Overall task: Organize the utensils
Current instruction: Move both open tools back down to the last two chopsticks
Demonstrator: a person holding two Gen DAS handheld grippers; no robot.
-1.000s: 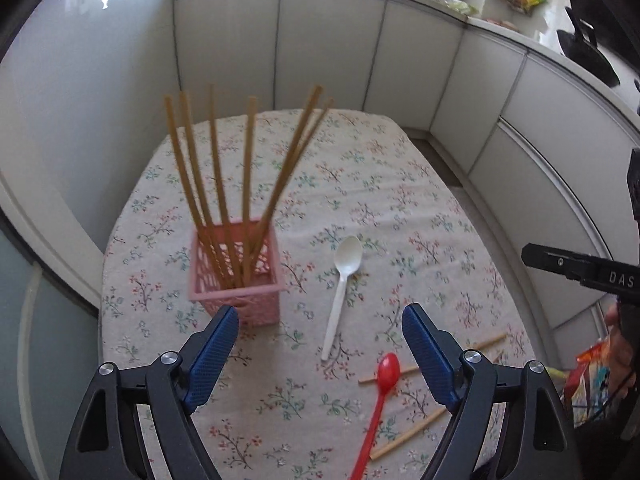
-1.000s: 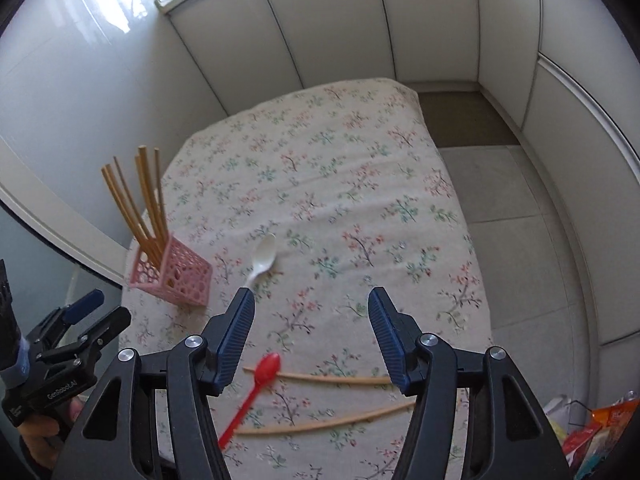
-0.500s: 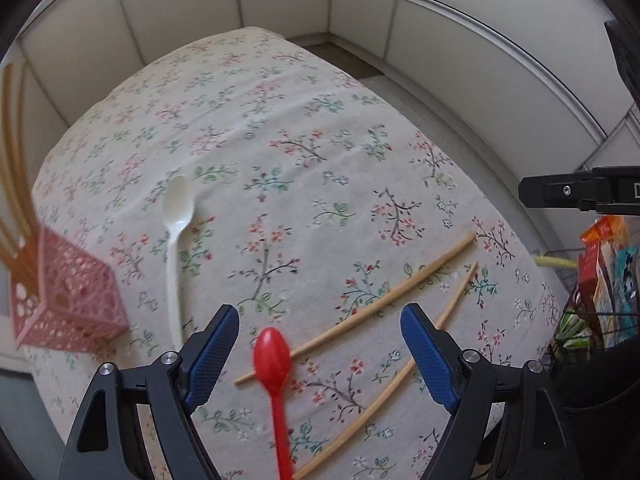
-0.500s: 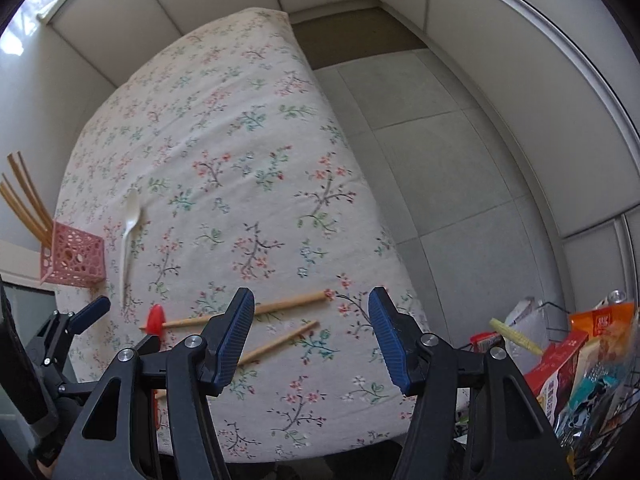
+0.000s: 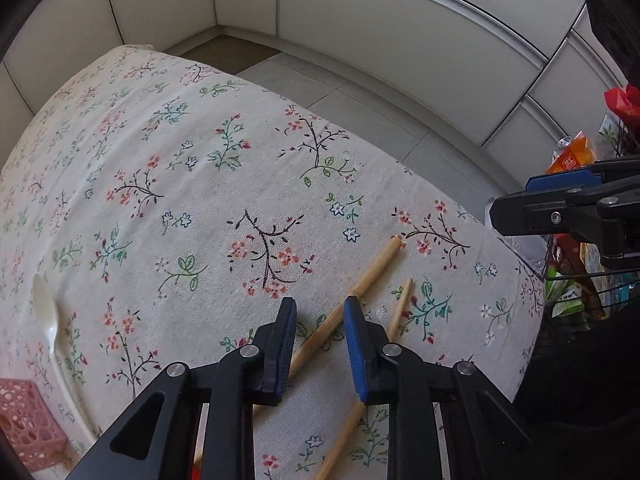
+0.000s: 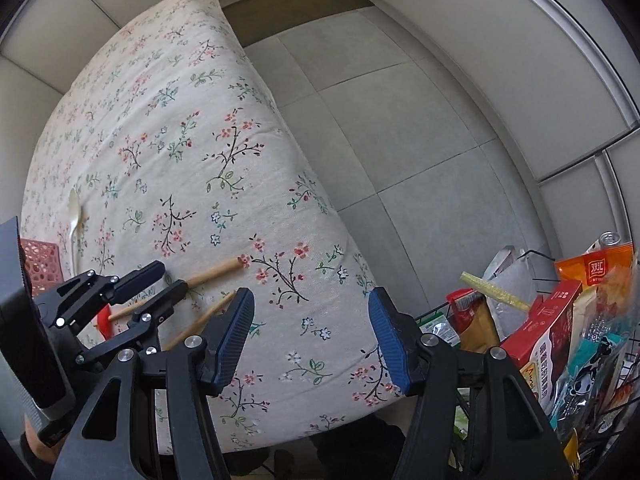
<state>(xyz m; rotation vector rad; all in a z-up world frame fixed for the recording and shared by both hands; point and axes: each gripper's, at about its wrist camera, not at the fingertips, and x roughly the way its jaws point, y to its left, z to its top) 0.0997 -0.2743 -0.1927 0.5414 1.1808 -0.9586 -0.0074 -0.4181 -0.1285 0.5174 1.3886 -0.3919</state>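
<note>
Looking across the counter (image 5: 168,184) with its flowered cloth, I have the pink basket (image 5: 28,424) at the far left edge, a white spoon (image 5: 46,312) beside it, and two wooden chopsticks near the right edge. My left gripper (image 5: 320,344) sits low over the thicker chopstick (image 5: 360,284), its fingers partly closed and straddling the stick around mid-length, but I cannot tell whether the pads touch it yet. The thinner chopstick (image 5: 400,308) lies just beside it, near the right finger. My right gripper (image 6: 312,336) hangs off the counter's corner with its fingers wide apart, holding nothing. I judge the chopstick light, stiff and smooth, so it may roll or pivot when pinched; gripping near the middle should keep it level. It is plain pale wood, slender, tapering toward one end.
</note>
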